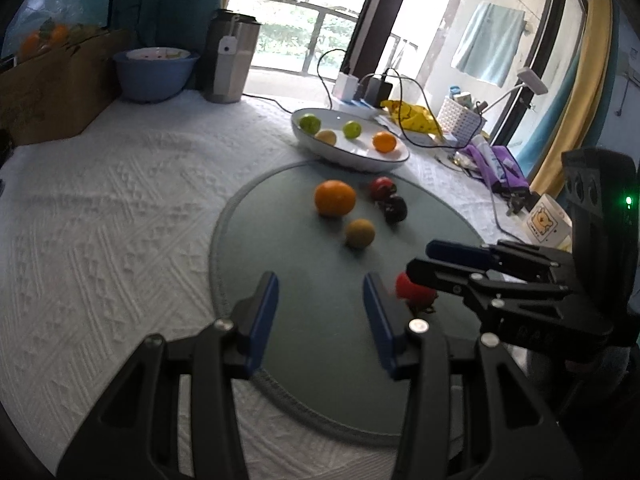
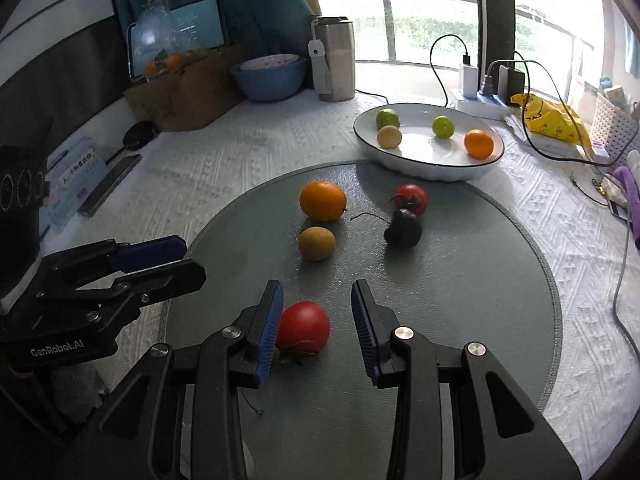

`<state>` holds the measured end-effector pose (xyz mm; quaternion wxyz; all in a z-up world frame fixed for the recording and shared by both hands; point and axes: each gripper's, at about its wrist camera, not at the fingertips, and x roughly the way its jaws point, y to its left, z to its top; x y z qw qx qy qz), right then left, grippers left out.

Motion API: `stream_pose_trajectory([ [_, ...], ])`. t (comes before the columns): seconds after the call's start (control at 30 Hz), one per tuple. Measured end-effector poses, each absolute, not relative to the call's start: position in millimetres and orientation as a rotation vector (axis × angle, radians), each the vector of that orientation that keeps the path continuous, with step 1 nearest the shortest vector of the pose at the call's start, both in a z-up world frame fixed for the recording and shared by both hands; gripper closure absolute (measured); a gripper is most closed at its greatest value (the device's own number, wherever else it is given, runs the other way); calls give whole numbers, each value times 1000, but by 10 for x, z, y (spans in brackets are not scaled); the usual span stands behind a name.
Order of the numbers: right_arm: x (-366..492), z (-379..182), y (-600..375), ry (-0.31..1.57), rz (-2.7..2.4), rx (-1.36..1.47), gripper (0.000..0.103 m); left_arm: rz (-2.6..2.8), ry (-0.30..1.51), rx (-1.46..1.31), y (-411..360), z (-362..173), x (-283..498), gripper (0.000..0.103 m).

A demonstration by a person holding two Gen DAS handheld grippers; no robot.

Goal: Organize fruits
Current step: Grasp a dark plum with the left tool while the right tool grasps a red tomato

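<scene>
Table's covered in a white cloth, with a round grey mat [image 2: 460, 300] up front, probably the sorting area. White bowl [image 2: 404, 160] behind already holds four fruits. Right gripper [image 2: 316, 312] has open jaws around the red tomato [image 2: 304, 326], maybe touching. Left gripper [image 1: 320, 312] is open, empty.

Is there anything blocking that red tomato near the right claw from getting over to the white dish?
Partly. Between the red tomato and the white dish lie a brownish fruit, an orange, a dark fruit and another tomato. Lifted over them, nothing visible blocks it.
</scene>
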<state>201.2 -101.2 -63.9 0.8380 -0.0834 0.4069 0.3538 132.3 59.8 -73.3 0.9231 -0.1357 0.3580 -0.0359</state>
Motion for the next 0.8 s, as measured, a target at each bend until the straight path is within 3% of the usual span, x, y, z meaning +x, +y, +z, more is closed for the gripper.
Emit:
stream_pose_trajectory([
  [0.53, 2008, -745, -1089, 907, 772, -125, 66, -78, 739, -197, 344, -700, 1310, 57],
  [0.6, 2012, -745, -1099, 912, 783, -112, 72, -92, 746, -199, 300, -696, 1320, 57],
  [0.8, 2000, -703, -1170, 885, 787, -101, 72, -115, 770, -182, 160, -699, 1369, 57],
])
